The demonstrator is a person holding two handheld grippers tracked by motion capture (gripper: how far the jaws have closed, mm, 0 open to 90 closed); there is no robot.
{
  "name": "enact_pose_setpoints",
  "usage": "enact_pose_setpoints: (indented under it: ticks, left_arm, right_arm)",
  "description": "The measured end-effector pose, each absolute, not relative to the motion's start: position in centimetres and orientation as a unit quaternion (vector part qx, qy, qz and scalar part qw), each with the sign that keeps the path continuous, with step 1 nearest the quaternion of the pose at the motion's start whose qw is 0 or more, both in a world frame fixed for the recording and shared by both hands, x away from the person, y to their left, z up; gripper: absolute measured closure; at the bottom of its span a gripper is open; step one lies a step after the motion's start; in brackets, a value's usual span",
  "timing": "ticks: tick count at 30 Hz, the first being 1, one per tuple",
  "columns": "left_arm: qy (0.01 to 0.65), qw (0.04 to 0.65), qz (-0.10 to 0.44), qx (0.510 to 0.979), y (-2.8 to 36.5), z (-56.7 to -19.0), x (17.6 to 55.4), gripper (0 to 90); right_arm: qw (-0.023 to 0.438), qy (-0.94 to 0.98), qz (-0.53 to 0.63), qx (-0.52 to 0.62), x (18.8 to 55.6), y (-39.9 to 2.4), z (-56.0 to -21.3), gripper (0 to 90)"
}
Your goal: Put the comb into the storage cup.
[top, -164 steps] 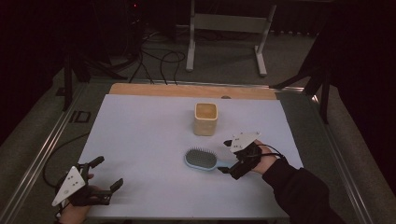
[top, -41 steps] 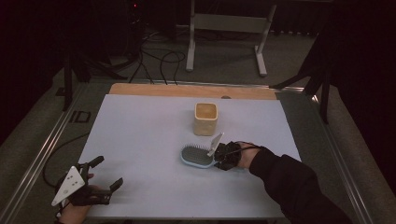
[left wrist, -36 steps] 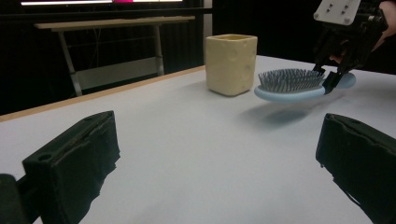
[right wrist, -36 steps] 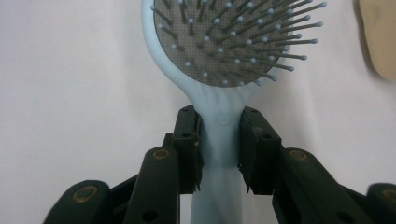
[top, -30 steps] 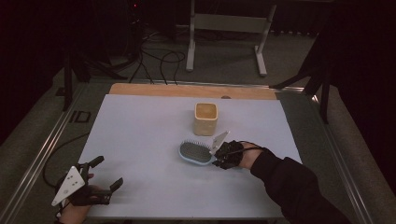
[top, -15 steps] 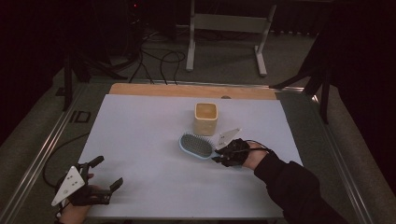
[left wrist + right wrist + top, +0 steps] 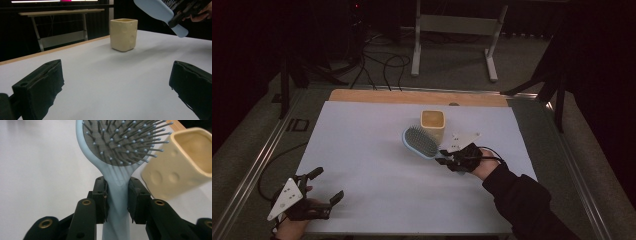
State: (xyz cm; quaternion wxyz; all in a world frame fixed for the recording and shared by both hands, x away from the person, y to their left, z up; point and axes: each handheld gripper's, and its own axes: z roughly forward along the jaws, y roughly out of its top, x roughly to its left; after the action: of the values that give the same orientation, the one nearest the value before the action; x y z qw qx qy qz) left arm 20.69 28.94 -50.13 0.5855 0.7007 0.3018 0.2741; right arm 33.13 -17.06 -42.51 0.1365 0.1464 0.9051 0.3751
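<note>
At four o'clock from the cup [image 7: 432,124], your right gripper [image 7: 446,157] pinches the hairbrush [image 7: 420,141] by its handle, lifted clear of the table [image 7: 362,150]. Next, likely: stand it in the cup, handle first. Your left gripper [image 7: 324,186] rests spread, at seven o'clock.

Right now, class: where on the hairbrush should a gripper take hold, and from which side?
Grip the hairbrush by its narrow handle, coming from the handle end, as the right gripper does. The handle fits between the jaws; the wide bristled head does not, and stays free beside the cup.
</note>
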Motion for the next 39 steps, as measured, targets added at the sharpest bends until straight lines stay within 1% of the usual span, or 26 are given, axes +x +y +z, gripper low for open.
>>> enact_pose_setpoints:
  ticks: [6,10,12,20,24,28,29,31,32,34,35,39]
  left_arm:
    - [0.301,0.585,0.274,0.702,28.9,-50.1,20.7,0.0]
    - [0.302,0.585,0.273,0.701,28.9,-50.1,20.7,0.0]
    - [0.301,0.585,0.273,0.701,28.9,-50.1,20.7,0.0]
    - [0.301,0.585,0.273,0.702,28.9,-50.1,20.7,0.0]
    - [0.3,0.584,0.273,0.703,28.9,-50.1,20.7,0.0]
    - [0.299,0.585,0.273,0.703,28.9,-50.1,20.7,0.0]
    - [0.298,0.585,0.272,0.703,28.9,-50.1,20.7,0.0]
    - [0.298,0.585,0.272,0.704,28.9,-50.1,20.7,0.0]
    - [0.299,0.585,0.272,0.703,28.9,-50.1,20.7,0.0]
    - [0.299,0.585,0.272,0.703,28.9,-50.1,20.7,0.0]
    - [0.299,0.584,0.273,0.703,28.9,-50.1,20.6,0.0]
    - [0.298,0.584,0.27,0.705,28.9,-50.1,20.7,0.0]
  right_arm:
    - [0.134,0.892,0.402,0.154,33.3,-16.9,-42.0,70.5]
    - [0.147,0.88,0.421,0.165,33.3,-17.1,-41.6,70.5]
    - [0.161,0.87,0.433,0.174,33.4,-17.3,-41.2,70.5]
    - [0.171,0.854,0.456,0.184,33.7,-17.3,-40.4,70.5]
    - [0.188,0.845,0.464,0.186,33.7,-17.1,-40.3,70.5]
    - [0.193,0.838,0.473,0.192,34.0,-16.9,-40.1,70.5]
    - [0.203,0.834,0.475,0.195,34.1,-16.9,-40.1,70.5]
    - [0.201,0.829,0.481,0.2,34.4,-16.9,-40.0,70.5]
    - [0.21,0.825,0.483,0.204,34.4,-16.8,-39.9,70.5]
    - [0.205,0.823,0.488,0.206,34.8,-16.8,-39.7,70.5]
    - [0.213,0.82,0.489,0.207,34.9,-16.7,-39.5,70.5]
    - [0.221,0.814,0.495,0.209,35.2,-16.6,-39.2,70.5]
